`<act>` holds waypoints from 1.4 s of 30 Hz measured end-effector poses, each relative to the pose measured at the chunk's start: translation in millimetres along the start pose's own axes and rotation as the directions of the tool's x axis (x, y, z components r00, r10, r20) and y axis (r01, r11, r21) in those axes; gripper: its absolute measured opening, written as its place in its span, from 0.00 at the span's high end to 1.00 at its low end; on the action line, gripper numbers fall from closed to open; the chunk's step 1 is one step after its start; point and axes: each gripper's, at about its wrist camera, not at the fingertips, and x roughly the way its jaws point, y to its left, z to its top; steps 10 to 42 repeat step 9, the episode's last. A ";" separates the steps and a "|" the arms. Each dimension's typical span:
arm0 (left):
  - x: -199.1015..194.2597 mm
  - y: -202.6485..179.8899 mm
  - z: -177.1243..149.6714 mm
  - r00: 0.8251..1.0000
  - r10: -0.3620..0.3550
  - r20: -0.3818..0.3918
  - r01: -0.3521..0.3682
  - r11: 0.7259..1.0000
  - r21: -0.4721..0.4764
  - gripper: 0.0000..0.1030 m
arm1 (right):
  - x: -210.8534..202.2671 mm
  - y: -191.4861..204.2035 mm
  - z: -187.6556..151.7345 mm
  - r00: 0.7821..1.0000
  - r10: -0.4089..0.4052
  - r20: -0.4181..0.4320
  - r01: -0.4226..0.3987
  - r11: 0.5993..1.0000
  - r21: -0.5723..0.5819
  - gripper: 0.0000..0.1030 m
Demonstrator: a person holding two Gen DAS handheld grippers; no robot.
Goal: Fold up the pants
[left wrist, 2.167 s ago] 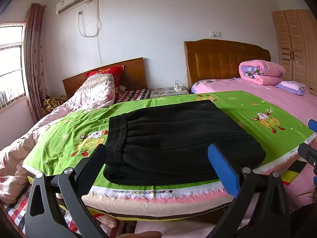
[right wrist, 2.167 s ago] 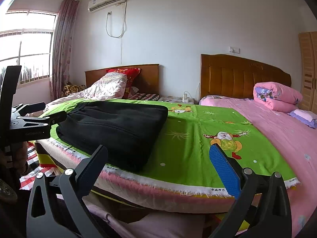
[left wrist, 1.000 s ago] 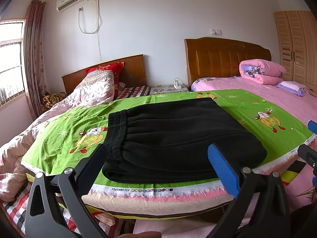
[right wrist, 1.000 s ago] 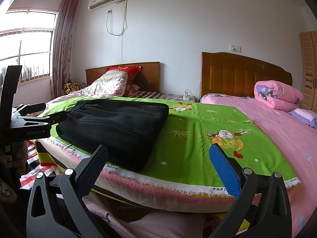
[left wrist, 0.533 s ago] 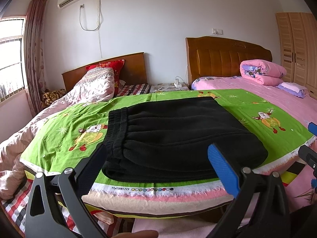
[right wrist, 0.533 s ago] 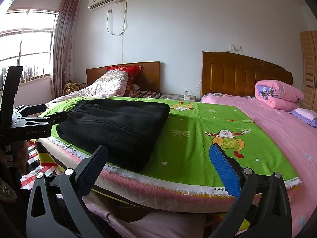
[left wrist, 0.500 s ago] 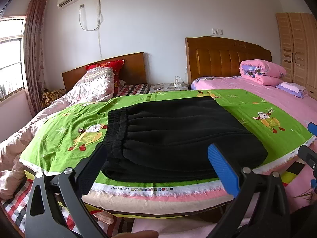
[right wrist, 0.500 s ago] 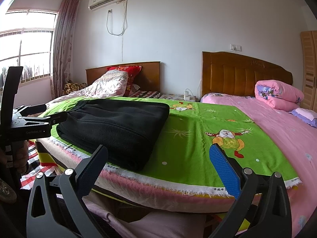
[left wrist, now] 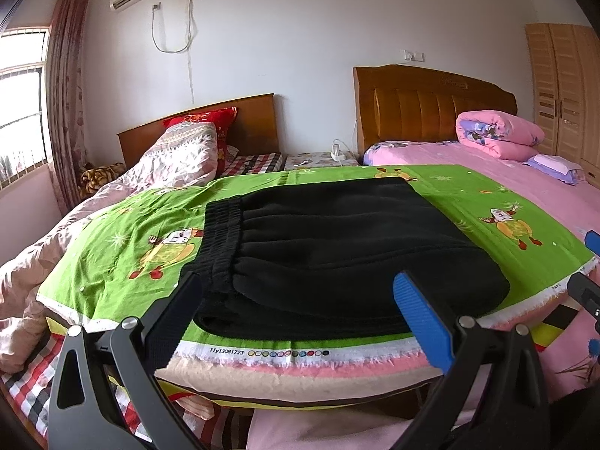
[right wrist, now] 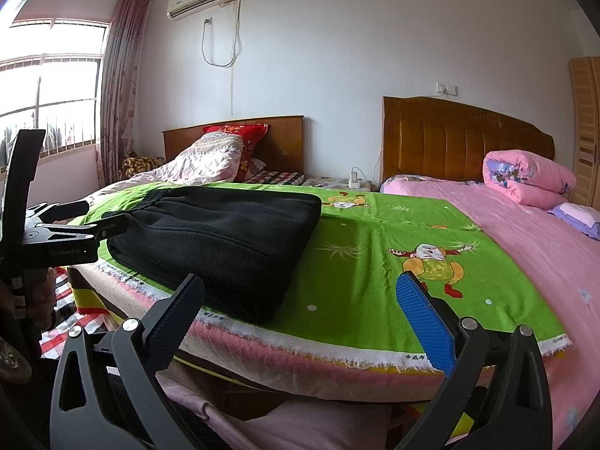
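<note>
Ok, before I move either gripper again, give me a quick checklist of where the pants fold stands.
1. Pants folded into a compact stack on the green sheet: ok.
2. Waistband visible on the stack's left end: ok.
3. Left gripper open and empty, short of the bed edge: ok.
4. Right gripper open and empty, facing bare sheet beside the pants: ok.
5. Stack fully supported by the bed: ok, though its near edge lies close to the sheet's fringe.
6. Lower layers lined up evenly: cannot tell.
</note>
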 end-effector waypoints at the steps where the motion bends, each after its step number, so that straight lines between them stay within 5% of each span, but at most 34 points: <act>1: 0.4 0.1 0.0 1.000 0.000 -0.002 0.000 1.000 -0.001 0.01 | -0.1 0.2 -0.1 1.000 0.000 0.000 0.000 1.000 0.000 0.04; 42: 4.5 2.8 -0.6 1.000 0.000 -0.022 0.000 1.000 -0.010 0.01 | -0.1 -0.4 0.3 1.000 0.001 0.000 -0.001 1.000 0.000 0.04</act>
